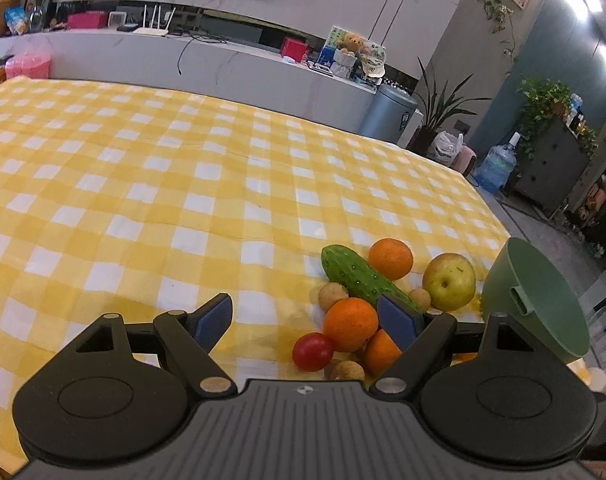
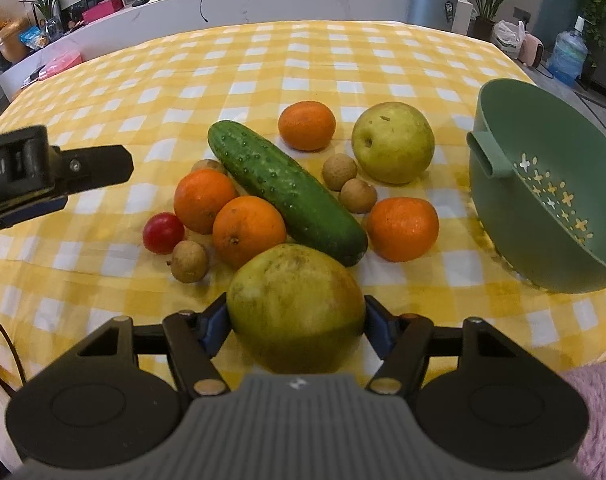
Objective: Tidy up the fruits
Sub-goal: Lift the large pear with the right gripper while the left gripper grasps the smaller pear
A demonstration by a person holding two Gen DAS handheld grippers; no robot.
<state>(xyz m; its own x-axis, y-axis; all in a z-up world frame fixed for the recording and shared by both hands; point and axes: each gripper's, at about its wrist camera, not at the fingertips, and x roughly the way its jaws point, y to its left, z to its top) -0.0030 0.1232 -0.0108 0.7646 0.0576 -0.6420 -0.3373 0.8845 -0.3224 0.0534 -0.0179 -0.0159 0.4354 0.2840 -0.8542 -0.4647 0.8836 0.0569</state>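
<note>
Your right gripper (image 2: 297, 326) has its jaws clamped on the large yellow-green pear (image 2: 295, 308), one pad on each flank, at the near edge of the fruit pile on the table (image 2: 103, 80); the green colander bowl (image 2: 543, 184) lies to the right of those jaws and slightly farther off, tipped with its mouth facing the pile; judging by that, your next move is a lift and a swing rightward; your left gripper (image 1: 309, 318) hangs with jaws apart and empty beside the oranges (image 1: 350, 324), farther from the bowl, so the right hand is the nearer one.
</note>
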